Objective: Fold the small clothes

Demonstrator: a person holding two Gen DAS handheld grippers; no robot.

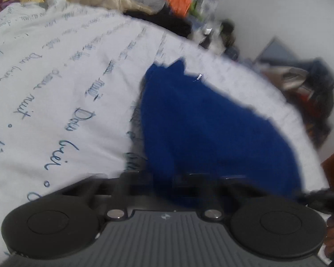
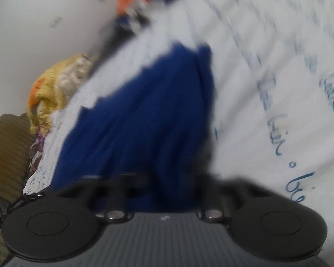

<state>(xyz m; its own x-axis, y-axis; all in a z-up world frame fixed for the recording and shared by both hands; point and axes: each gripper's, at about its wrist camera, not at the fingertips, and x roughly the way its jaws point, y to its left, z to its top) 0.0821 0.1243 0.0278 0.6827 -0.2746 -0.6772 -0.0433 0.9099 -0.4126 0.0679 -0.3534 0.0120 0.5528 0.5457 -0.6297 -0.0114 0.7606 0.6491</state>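
The blue garment [image 1: 211,129] lies on the bed [image 1: 66,77], from centre toward 5 o'clock in the left view. Soft, light and limp, I judge; best pinched at an edge or corner. Both tongs [image 1: 164,178] [image 2: 149,182] look closed; whether on cloth is blurred.

Left gripper [image 1: 167,182] pitched downward, fingers lost to blur, so jaw gap can't be read. Right gripper [image 2: 158,184], also angled down, w/ jaws closed together, tips likewise smeared. Both bodies fill the btm of their wrist views.
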